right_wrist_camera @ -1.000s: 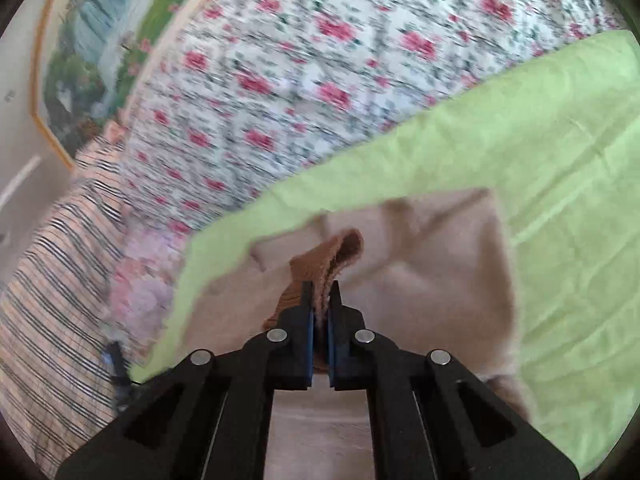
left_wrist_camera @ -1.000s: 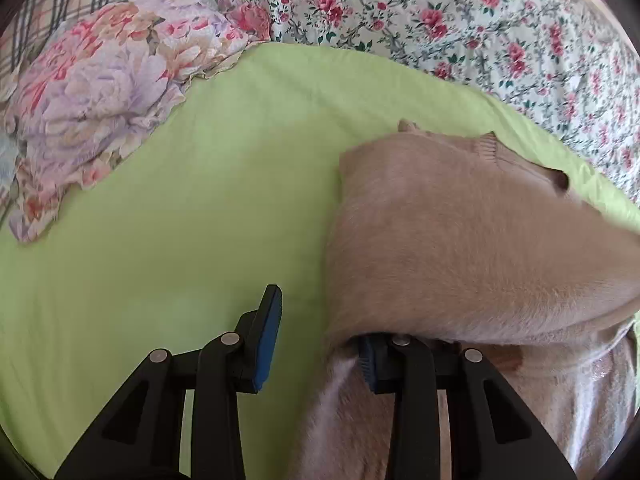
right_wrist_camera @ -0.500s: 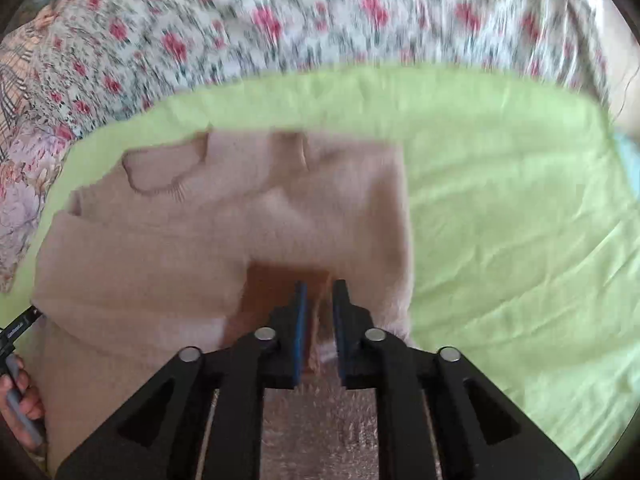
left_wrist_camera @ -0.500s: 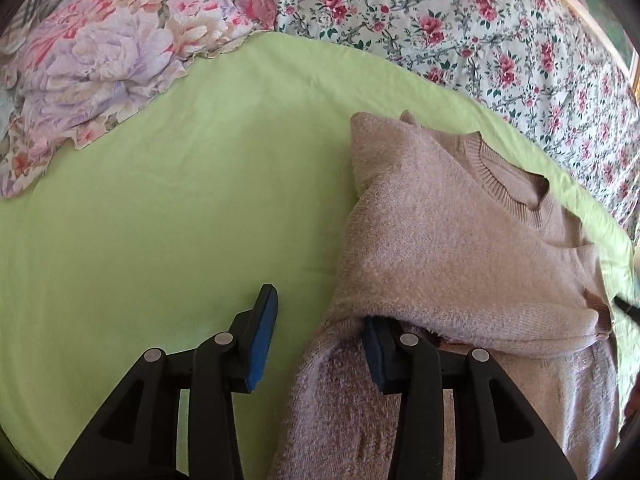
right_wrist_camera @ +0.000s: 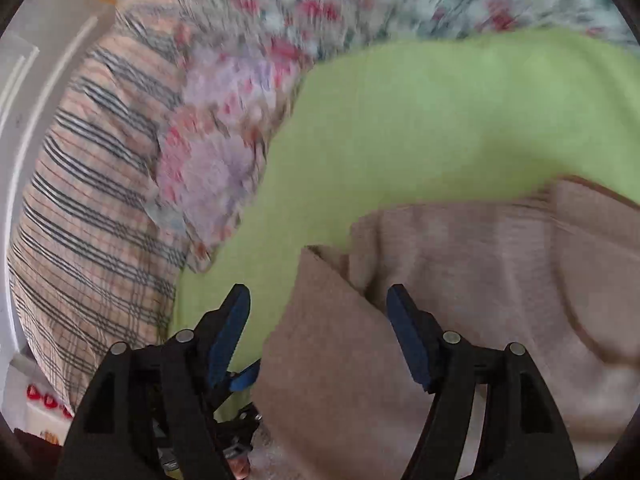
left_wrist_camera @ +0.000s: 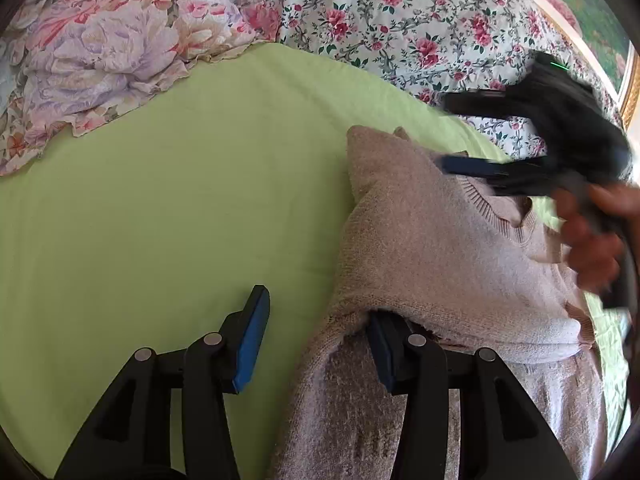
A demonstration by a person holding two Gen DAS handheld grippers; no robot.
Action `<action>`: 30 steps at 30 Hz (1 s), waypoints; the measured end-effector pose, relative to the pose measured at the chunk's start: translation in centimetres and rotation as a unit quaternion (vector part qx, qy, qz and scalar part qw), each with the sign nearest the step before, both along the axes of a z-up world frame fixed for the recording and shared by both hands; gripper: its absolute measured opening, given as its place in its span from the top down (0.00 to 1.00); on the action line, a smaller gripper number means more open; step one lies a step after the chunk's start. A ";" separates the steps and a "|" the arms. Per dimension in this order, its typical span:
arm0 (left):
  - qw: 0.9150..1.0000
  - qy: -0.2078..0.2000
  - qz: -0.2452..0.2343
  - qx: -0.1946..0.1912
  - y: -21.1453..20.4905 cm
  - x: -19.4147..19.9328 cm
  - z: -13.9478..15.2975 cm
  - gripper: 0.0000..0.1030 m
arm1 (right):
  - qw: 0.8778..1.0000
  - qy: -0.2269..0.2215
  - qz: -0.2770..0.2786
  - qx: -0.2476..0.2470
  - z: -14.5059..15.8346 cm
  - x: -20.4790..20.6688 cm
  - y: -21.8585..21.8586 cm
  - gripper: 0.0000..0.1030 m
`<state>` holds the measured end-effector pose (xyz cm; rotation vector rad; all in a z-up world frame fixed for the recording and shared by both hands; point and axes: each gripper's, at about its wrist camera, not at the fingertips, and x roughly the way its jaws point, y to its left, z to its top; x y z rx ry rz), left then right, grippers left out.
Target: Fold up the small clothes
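Observation:
A beige knitted sweater (left_wrist_camera: 432,248) lies on the green sheet (left_wrist_camera: 180,200), one sleeve folded across its body. My left gripper (left_wrist_camera: 318,344) is low at the sweater's left edge and its jaws are opening. Its right finger (left_wrist_camera: 384,352) is tucked under the folded sleeve, its left finger over bare sheet, and the pads press on nothing. My right gripper (right_wrist_camera: 318,320) is blurred by motion, jaws opening wide over the sweater (right_wrist_camera: 460,280); a fabric edge lies loose between them. In the left wrist view the right gripper (left_wrist_camera: 446,132) hovers above the collar, held by a hand (left_wrist_camera: 588,240).
A floral pillow (left_wrist_camera: 100,52) and a flowered quilt (left_wrist_camera: 400,20) border the sheet's far side. A plaid cover (right_wrist_camera: 88,200) lies beyond the pillow, by a white wall. A framed picture (left_wrist_camera: 580,0) hangs behind. Bare green sheet stretches left of the sweater.
My right gripper let go of the sleeve cuff, opened wide and swung fast across the sweater into the left wrist view. My left gripper widened a little and stayed put.

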<state>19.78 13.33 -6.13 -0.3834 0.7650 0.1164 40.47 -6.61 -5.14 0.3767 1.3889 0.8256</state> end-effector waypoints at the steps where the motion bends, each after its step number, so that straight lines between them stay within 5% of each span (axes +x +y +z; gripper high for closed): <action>1: 1.000 -0.001 -0.001 0.001 -0.1 0.0 0.0 0.53 | 0.999 0.025 0.022 0.003 -1.0 0.7 1.5 0.30; 5: 1.000 -0.005 -0.006 0.008 -0.4 0.2 -0.1 0.50 | 0.995 0.064 0.053 0.057 -4.0 2.1 5.7 0.29; 8: 1.000 -0.006 -0.007 0.002 -0.3 0.3 -0.2 0.49 | 0.990 0.042 0.003 0.134 -4.2 2.7 5.8 0.29; 11: 1.000 -0.010 -0.009 -0.017 0.3 0.2 -0.4 0.48 | 0.986 -0.009 -0.083 0.141 -3.5 2.6 3.0 0.29; 16: 0.999 -0.006 -0.011 -0.034 0.8 0.3 -0.1 0.48 | 0.975 -0.066 -0.183 0.103 -0.2 0.9 -3.7 0.29; 21: 0.993 -0.008 -0.053 -0.105 2.4 -0.9 1.3 0.39 | 0.964 -0.119 -0.236 -0.013 3.6 -6.1 -12.6 0.29; 27: 0.993 -0.014 -0.037 -0.107 4.4 1.0 3.4 0.33 | 0.920 -0.139 -0.344 -0.129 6.2 -16.2 -25.4 0.31; 30: 0.996 0.013 -0.036 -0.077 4.3 3.9 3.4 0.33 | 0.915 -0.119 -0.354 -0.153 5.5 -18.7 -27.8 0.38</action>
